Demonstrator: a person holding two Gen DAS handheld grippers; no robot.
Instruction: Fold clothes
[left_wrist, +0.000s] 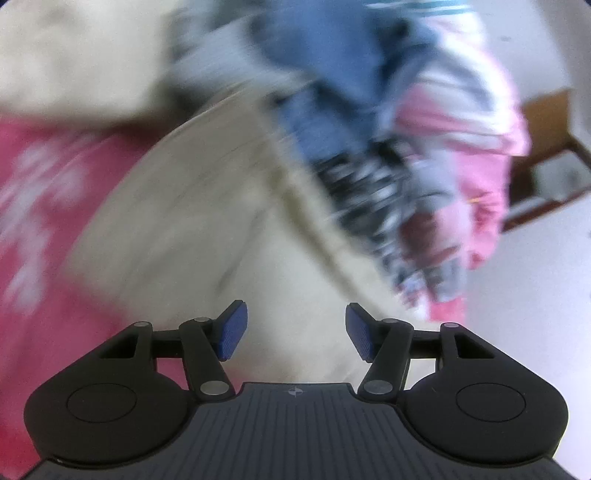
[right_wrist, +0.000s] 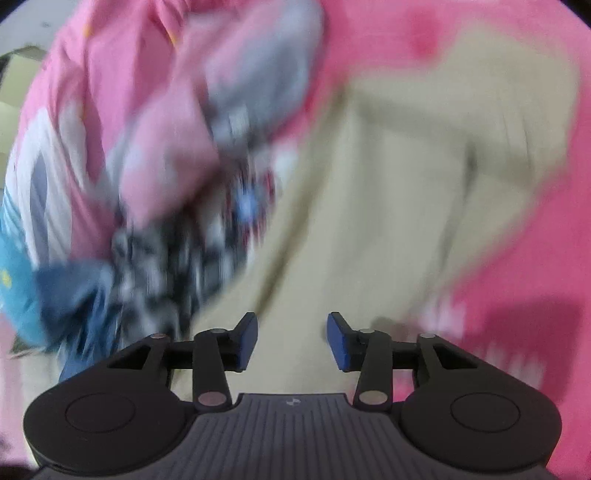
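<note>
Both grippers open and empty over a beige garment on a pink sheet; both views badly blurred.

L gripper (left_wrist: 296, 334): blue pads apart, nothing btwn them, beige garment (left_wrist: 207, 229) right below and ahead, lying flat on the pink patterned sheet (left_wrist: 40, 206). R gripper (right_wrist: 292, 341): jaws apart too, a bit narrower than L, empty, same beige garment (right_wrist: 388, 192) under it w/ pink sheet (right_wrist: 524, 280) to the right. Pile of other clothes (left_wrist: 388, 147) sits just beside the garment, overlapping its edge: blue denim-like piece, black/white check, grey and pink items; in R view the pile (right_wrist: 166, 177) fills the left side. Fabric details too smeared to tell garment type. Wooden furniture (left_wrist: 554, 155) at far right of L view, on a pale floor.
</note>
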